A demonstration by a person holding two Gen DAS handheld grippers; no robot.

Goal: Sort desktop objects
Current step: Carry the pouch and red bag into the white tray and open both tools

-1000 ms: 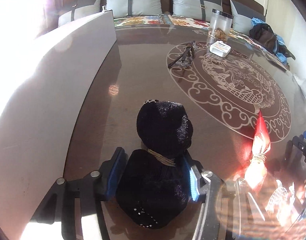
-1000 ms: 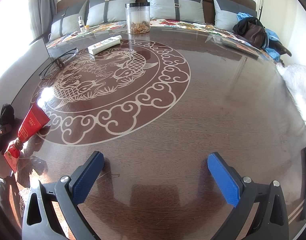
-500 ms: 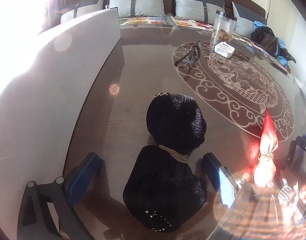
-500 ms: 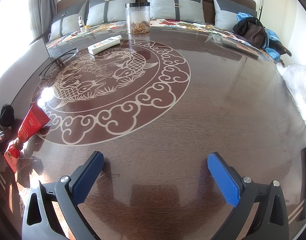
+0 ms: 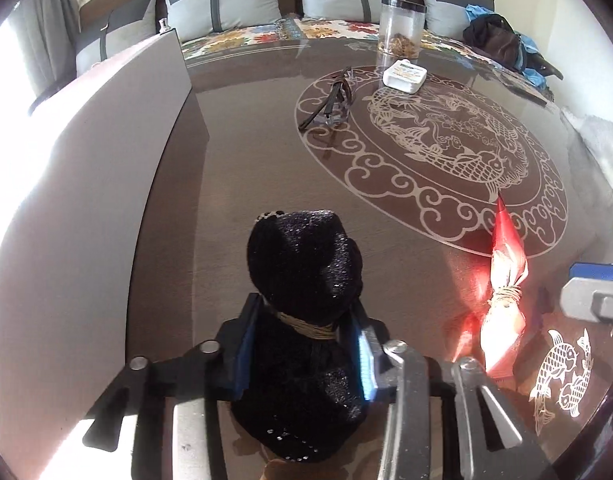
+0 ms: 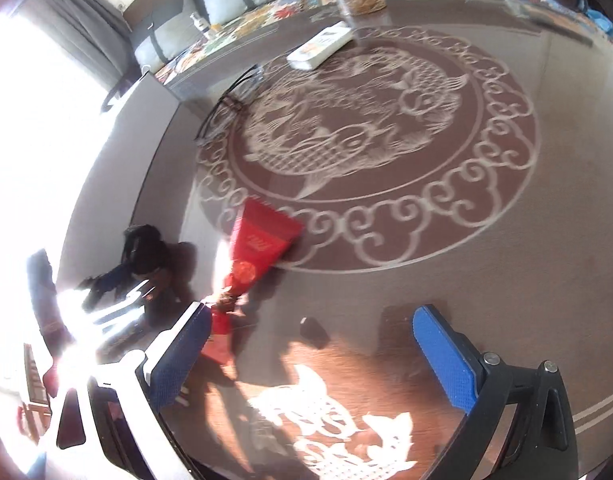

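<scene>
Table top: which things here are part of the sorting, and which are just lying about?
In the job: black pouch between the closing left gripper; red pouch; glasses; white box; jar.
Lying about: cushions; dark bag.

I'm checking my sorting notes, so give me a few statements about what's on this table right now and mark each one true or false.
1. The left gripper has its jaws around the black pouch, closing on it. True.
2. The red packet lies between the right gripper's jaws. False: it lies beside the left-hand finger, and nothing is between them.
3. The glasses are inside the clear jar. False: they lie on the table.
4. The white box lies in front of the jar. True.
</scene>
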